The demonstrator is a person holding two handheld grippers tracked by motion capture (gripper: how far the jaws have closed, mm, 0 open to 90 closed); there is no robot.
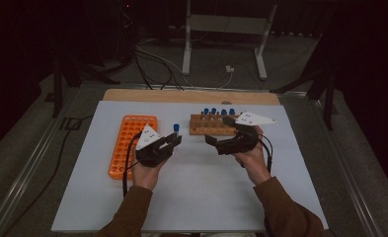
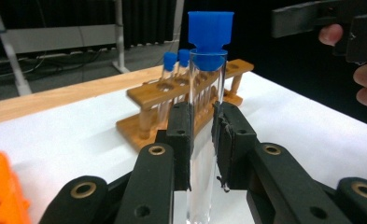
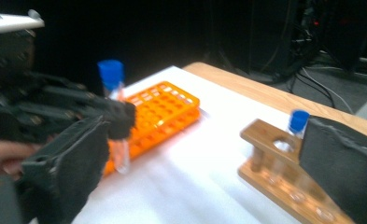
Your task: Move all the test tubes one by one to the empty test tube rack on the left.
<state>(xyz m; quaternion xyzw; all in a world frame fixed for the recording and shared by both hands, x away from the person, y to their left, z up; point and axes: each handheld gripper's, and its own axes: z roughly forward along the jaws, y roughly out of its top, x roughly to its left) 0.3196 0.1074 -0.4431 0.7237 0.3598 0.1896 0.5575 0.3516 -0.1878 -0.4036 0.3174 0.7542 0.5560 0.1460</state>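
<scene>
The left gripper is clamping the blue-capped test tube upright, the orange rack waiting at its nine o'clock, while the right gripper is gaping wide, empty, beside the wooden rack.

Blue-capped clear tube, orange rack, wooden rack.

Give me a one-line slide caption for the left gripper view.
Left tool shut on a clear blue-capped test tube, held upright over the white table, wooden rack behind.
</scene>
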